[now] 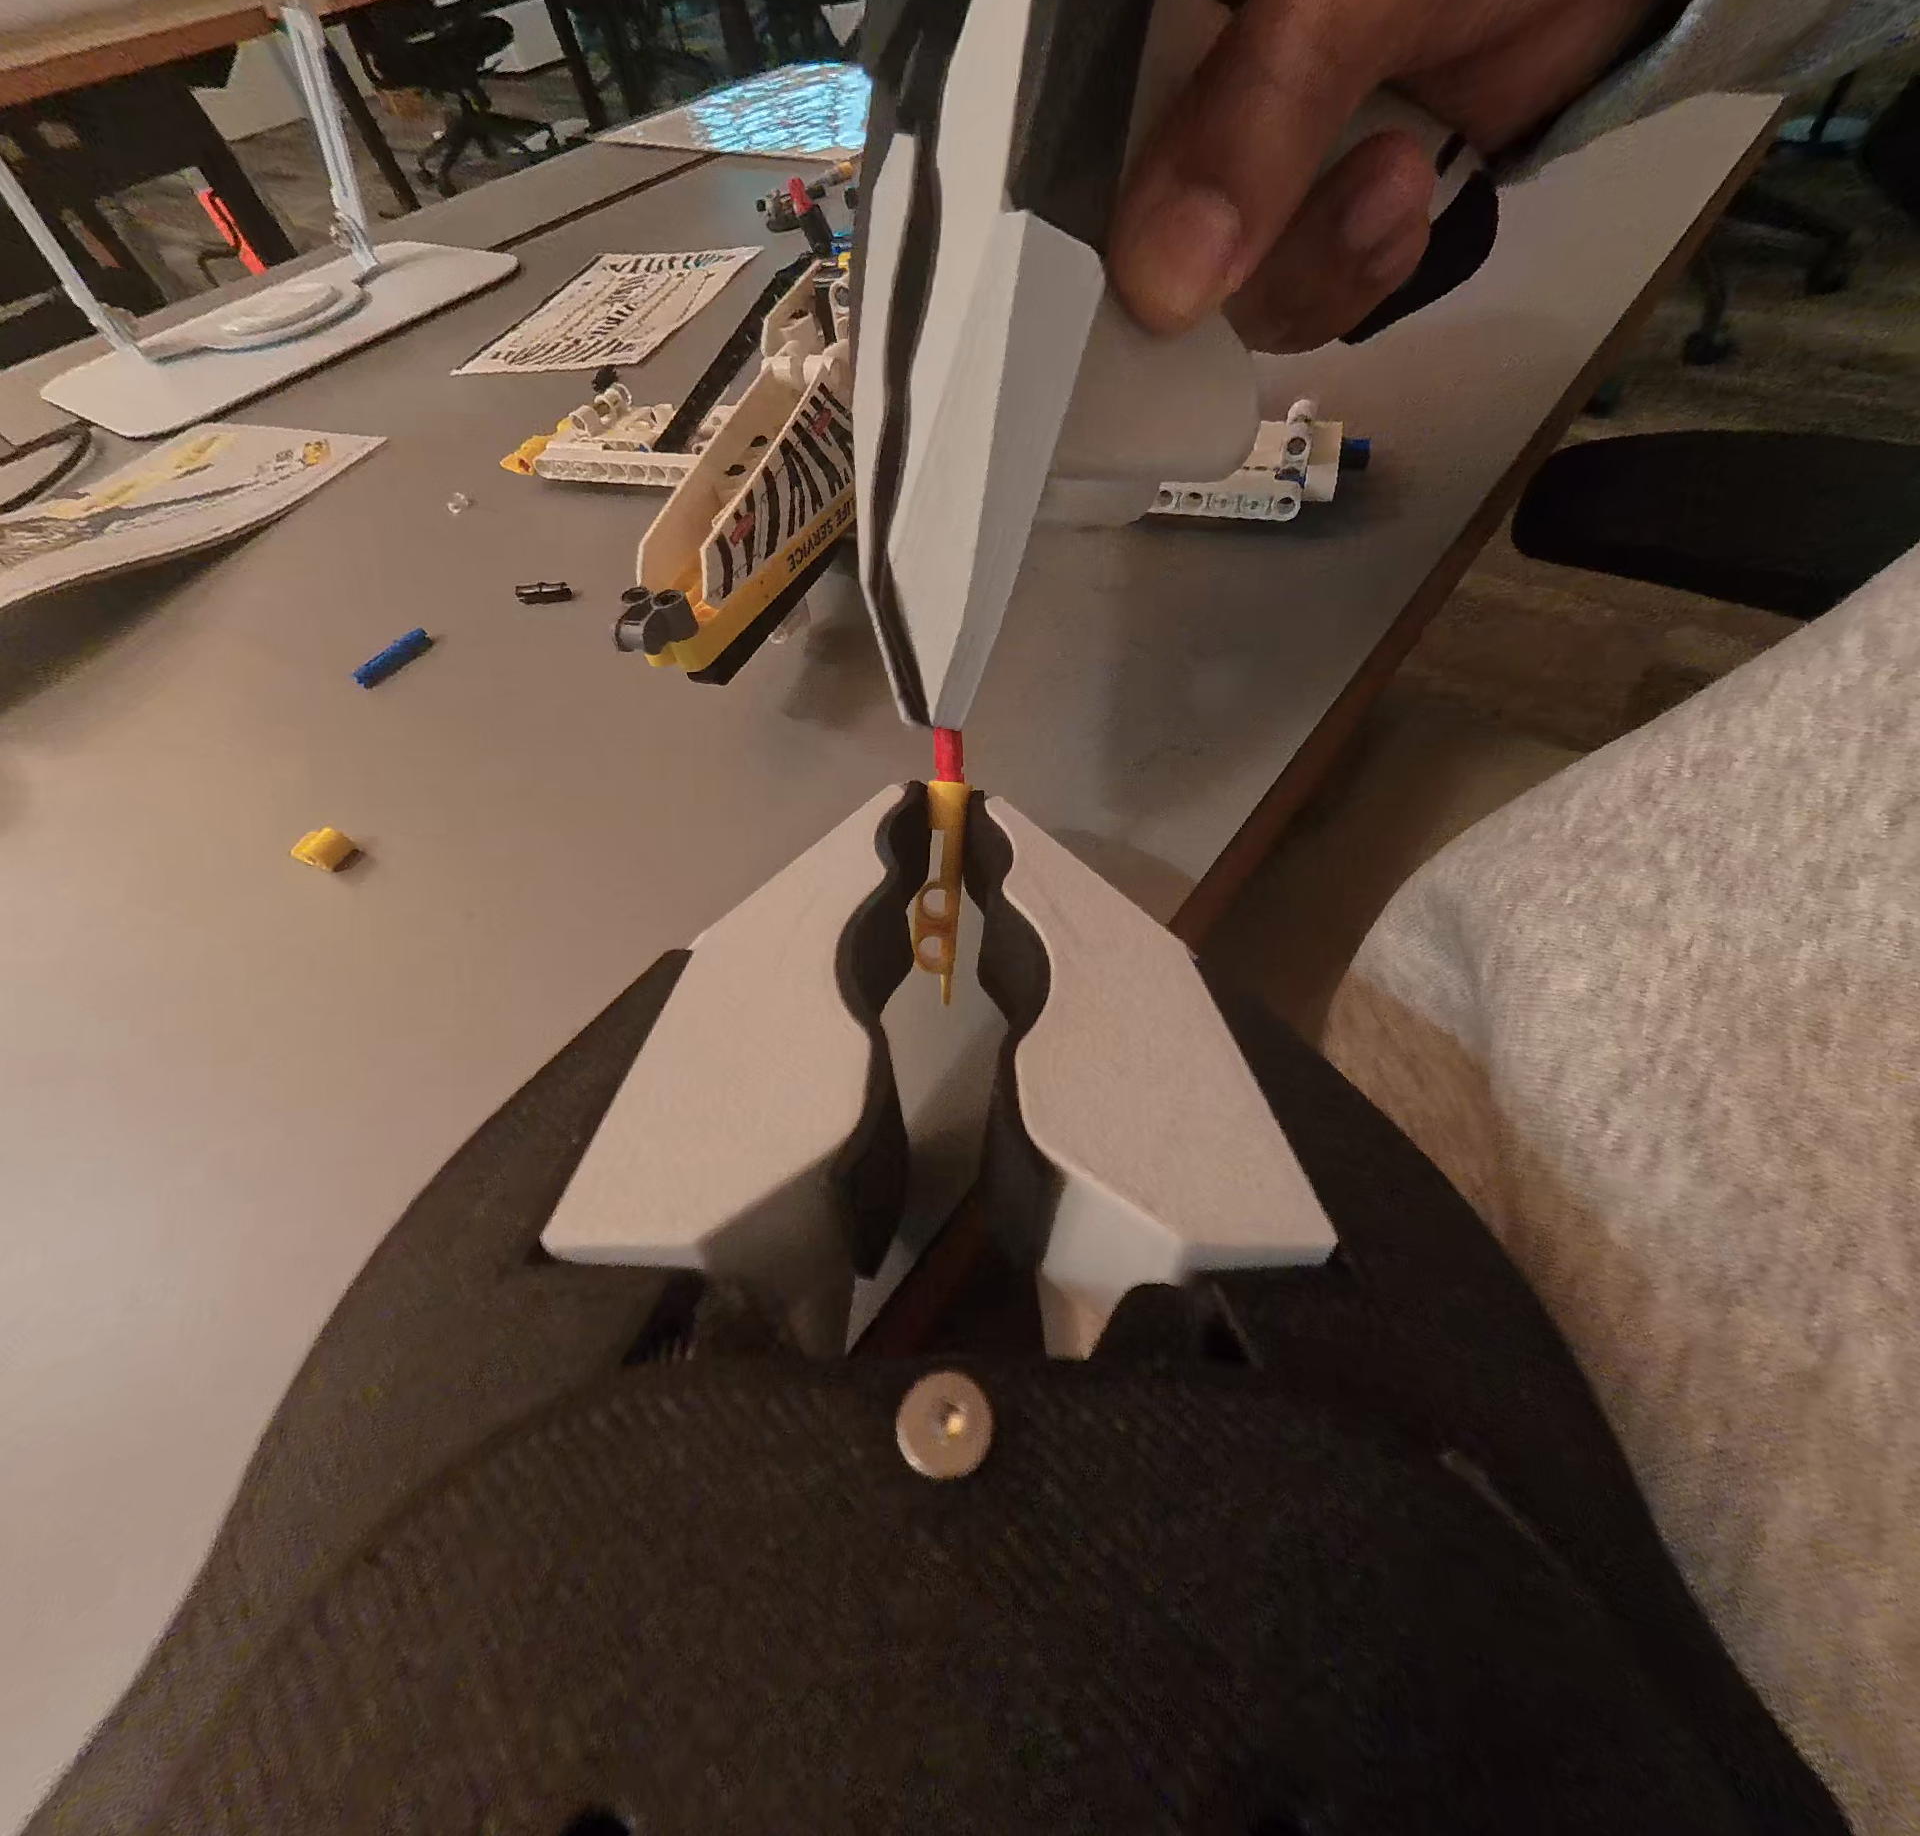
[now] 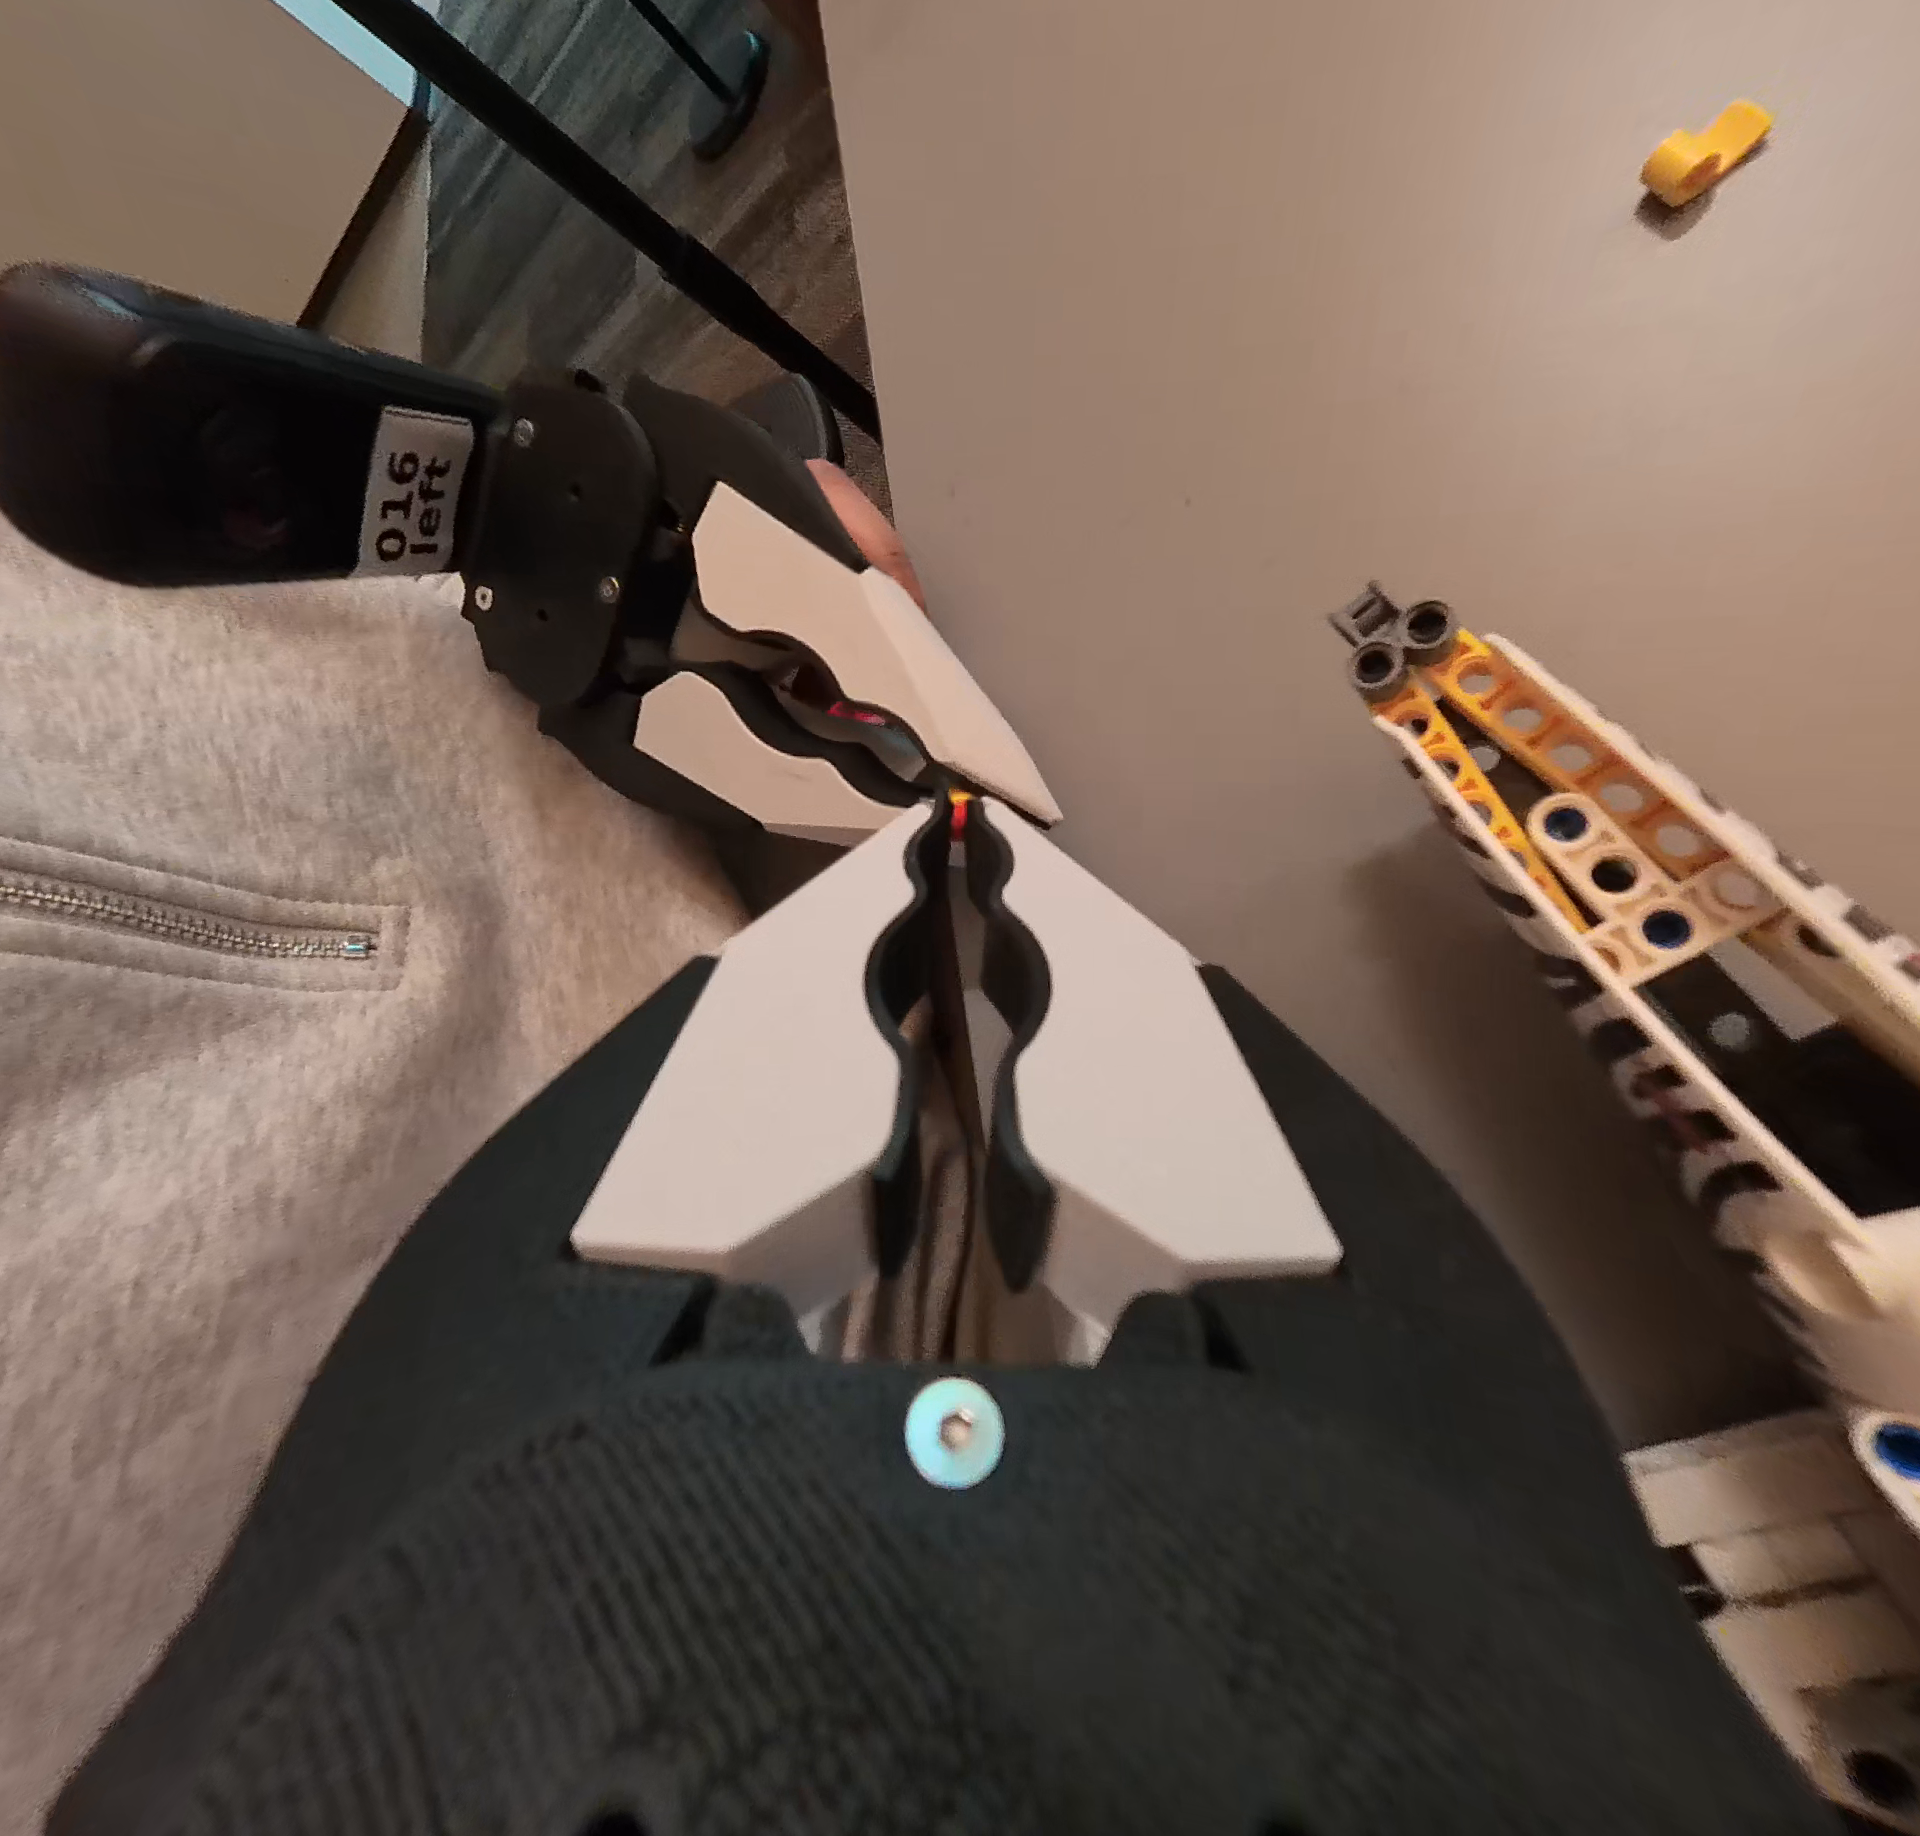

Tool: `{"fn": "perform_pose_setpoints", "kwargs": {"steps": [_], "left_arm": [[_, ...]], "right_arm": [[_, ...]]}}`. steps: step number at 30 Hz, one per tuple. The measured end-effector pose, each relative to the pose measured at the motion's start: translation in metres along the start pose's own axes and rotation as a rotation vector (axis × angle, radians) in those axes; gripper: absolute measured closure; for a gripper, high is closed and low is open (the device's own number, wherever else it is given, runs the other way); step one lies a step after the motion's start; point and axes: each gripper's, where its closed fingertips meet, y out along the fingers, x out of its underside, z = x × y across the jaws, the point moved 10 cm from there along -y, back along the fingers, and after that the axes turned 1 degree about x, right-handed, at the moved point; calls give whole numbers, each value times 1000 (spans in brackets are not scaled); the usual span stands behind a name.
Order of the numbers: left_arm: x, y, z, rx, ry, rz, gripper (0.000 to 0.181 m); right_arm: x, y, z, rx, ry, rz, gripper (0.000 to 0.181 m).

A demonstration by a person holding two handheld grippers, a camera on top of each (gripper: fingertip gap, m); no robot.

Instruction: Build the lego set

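- The left gripper [image 1: 948,799], at the centre of the left wrist view, has its fingers pressed narrow on a small yellow piece [image 1: 940,893], a thin part with two round holes that stands upright between the black pads.
- The right gripper [image 1: 928,716] comes down from the upper middle of that frame, its fingers pinched on a short red pin [image 1: 948,753] whose lower end meets the top of the yellow piece.
- In the right wrist view the two grippers meet tip to tip at mid-frame, with a sliver of red and yellow [image 2: 958,812] between them; the joint itself is too small to read.
- The step in hand appears to be seating the red pin into the yellow piece, a small sub-assembly made in the air above the near edge of the table [image 1: 312,1059].
- The half-built lego model [image 1: 758,508], white and yellow with zebra-striped panels, lies on the table in the upper middle of the left view; loose parts sit at the left: a blue pin [image 1: 392,658], a black pin [image 1: 543,593] and a yellow bit [image 1: 325,848].
- The next move likely calls for a straight push along the pin's axis while the left gripper holds firm; a skewed push could twist the thin yellow piece out of the pads.
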Motion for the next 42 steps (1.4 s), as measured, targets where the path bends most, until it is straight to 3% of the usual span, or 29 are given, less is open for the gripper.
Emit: {"fn": "perform_pose_setpoints", "kwargs": {"steps": [31,33,36,39,42], "left_arm": [[2,4,-3,1,32,-13,177],[3,4,-5,22,-3,30,176],[2,5,-6,41,-22,42,176],[2,6,-5,41,-9,42,176],[1,7,-7,49,-31,44,176]], "right_arm": [[1,8,-1,-22,-18,-21,180],[1,5,-4,-3,-62,3,179],[-3,-9,-8,24,-110,118,160],[0,-18,-10,68,-171,177,163],[10,-12,-19,168,-314,134,164]]}}
